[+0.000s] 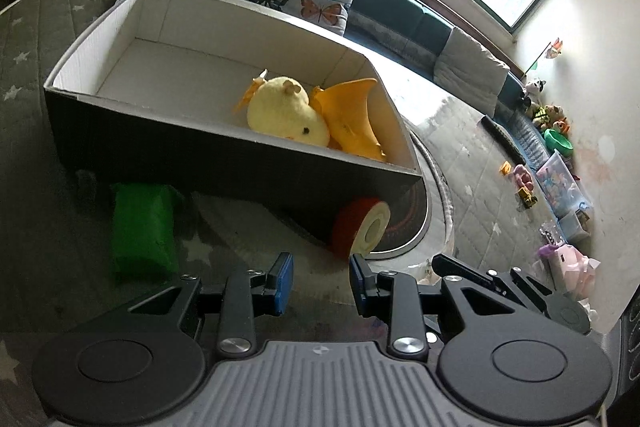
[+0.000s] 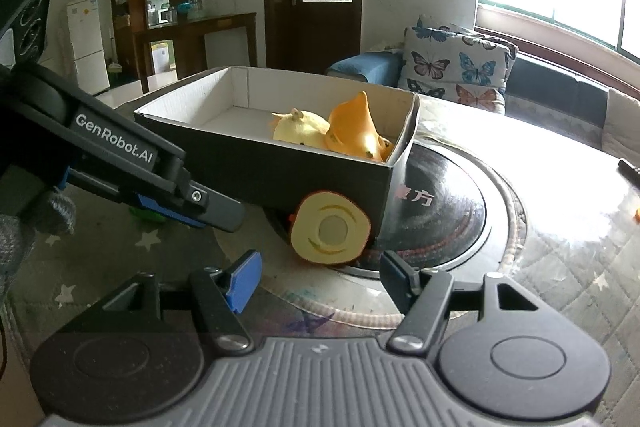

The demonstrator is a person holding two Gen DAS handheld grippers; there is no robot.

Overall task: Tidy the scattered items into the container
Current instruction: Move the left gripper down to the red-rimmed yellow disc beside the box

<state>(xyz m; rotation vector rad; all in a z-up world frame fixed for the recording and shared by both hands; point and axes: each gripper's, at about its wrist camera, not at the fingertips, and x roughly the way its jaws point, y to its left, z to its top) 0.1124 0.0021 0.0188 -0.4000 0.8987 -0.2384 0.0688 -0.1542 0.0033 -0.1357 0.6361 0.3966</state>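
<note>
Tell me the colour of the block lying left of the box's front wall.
Bright green; the block shows best in the left wrist view.

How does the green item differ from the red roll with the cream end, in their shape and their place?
The green item looks flat-sided and blocky; the red roll is round, lying on its side with a cream end. The green item lies near the box's left end, the red roll near its right corner. Both are still outside the box, on the mat.

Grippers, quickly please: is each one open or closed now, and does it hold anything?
Left gripper: open, holding nothing.
Right gripper: open, holding nothing; the red roll lies just ahead of its fingers.
</note>
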